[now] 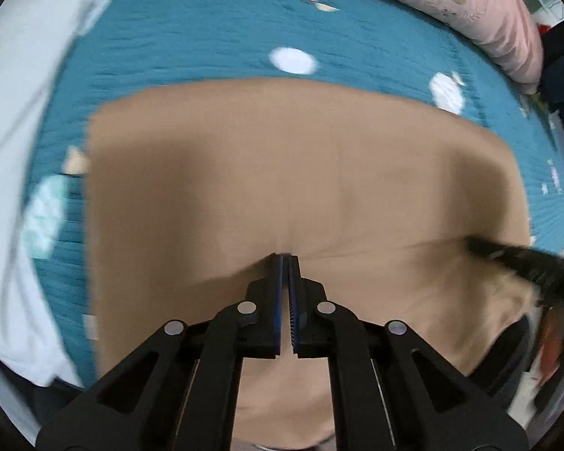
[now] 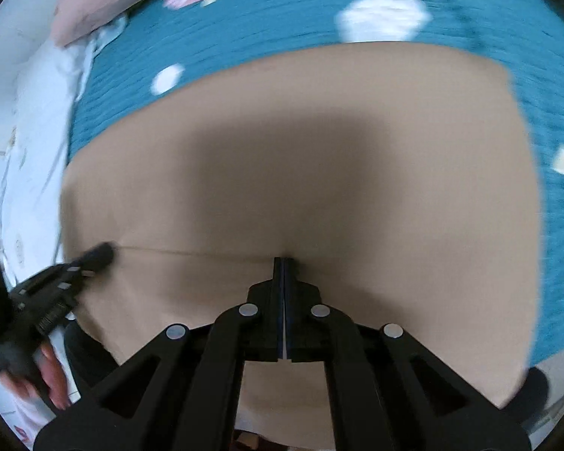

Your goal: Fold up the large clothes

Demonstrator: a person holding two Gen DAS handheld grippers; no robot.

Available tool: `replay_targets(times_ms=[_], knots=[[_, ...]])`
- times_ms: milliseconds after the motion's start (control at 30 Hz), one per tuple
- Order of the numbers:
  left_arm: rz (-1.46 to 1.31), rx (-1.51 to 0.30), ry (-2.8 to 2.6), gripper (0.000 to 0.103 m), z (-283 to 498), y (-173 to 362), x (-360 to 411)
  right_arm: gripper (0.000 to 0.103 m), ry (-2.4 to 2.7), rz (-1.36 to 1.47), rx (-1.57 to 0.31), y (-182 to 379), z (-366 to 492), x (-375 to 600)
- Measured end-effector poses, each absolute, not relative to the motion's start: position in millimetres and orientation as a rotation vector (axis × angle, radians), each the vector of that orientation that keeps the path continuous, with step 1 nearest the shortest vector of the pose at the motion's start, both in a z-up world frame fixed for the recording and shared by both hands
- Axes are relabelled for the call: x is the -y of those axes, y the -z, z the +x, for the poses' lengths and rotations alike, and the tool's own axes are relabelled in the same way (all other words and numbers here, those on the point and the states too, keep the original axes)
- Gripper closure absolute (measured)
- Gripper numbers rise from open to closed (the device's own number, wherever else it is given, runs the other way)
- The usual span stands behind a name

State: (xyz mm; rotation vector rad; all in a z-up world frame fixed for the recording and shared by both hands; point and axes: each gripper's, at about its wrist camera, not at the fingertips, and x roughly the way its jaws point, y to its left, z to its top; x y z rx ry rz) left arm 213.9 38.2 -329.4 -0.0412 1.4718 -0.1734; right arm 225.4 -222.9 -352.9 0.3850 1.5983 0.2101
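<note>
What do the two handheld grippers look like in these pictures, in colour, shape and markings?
Both are matte black plastic. The left gripper and the right gripper each have two flat narrow jaws lined with blue ribbed pads, driven by angular linkage bars with triangular cut-outs and round silver pivot pins. No cables, sleeves or markings show clearly.

Garment (image 1: 300, 173): plain tan, no print, uniform apart from a darker shaded patch across its middle. Bedspread (image 1: 206, 37): teal, fine ribbed texture in rows, scattered white round motifs, one pink-and-white motif near the far edge, small cream triangular bits, pale mint patch at the left side. Pillow (image 1: 481, 11): light pink with faint pale embroidery. Sheet (image 1: 15, 131): white, at the bedspread's left. Left gripper (image 1: 285, 257) and right gripper (image 2: 283, 259): black bodies, blue pad faces, silver-grey round pivot pins.
</note>
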Motion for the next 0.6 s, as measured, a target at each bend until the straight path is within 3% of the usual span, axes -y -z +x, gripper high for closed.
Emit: replay_targets(times_ms=[267, 600], knots=[[-0.138, -1.505, 0.022, 0.098, 225.4, 343.0, -106.4, 0.103, -0.039, 0.395, -1.598, 357.1, 223.4, 290.9], [-0.11, -1.365, 0.113, 0.094, 261.4, 274.8, -46.3, 0.1, -0.196, 0.347, -1.443, 281.9, 263.2, 220.1]])
